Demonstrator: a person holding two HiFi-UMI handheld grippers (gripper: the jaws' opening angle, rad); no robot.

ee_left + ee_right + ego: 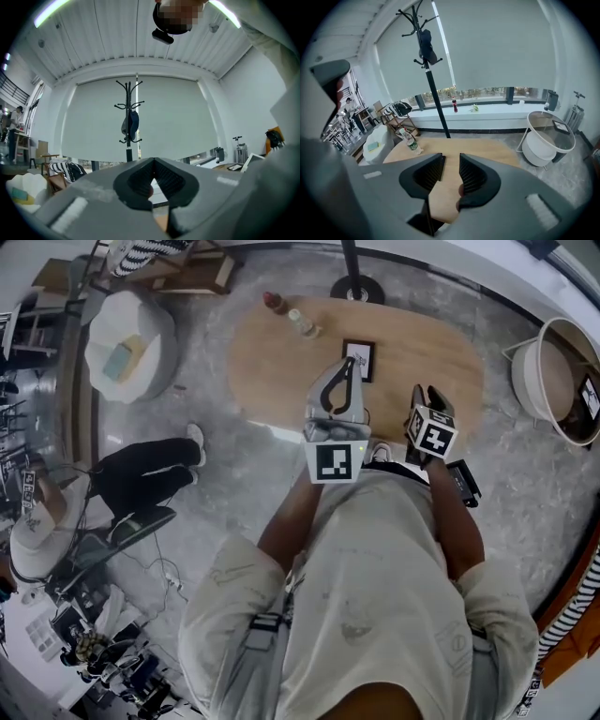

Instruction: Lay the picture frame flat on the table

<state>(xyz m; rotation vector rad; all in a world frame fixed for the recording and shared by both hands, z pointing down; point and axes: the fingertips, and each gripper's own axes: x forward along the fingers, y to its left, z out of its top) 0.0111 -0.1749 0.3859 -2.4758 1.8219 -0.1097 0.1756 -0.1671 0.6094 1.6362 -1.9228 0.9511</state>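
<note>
**A:** How far along is this one? Going left to right, I see a white seat (127,343) on the floor, then two bottles (302,322) at the far left end of the wooden desk (272,371).

**B:** Barely started, I'd say. The picture frame (359,360) sits around the middle of the desk, toward the far edge and well apart from the bottles. Nothing is touching it. From this steep angle I honestly can't tell if it's propped up or lying down.

**A:** What about the claws?

**B:** The left claw (153,161) is pinched closed with its tips meeting and nothing between them. It's aimed up at the window blind and the coat rack (129,124), not at the desk. The right claw (451,161) has its jaws a little apart and empty, and you just see bare desk through the gap. It's held over the near edge, short of the frame.

**A:** So the whole job is left?

**B:** Looks that way to me: reach in, take the frame, tip it down flat. The round side table (530,381) far right isn't involved.
</note>
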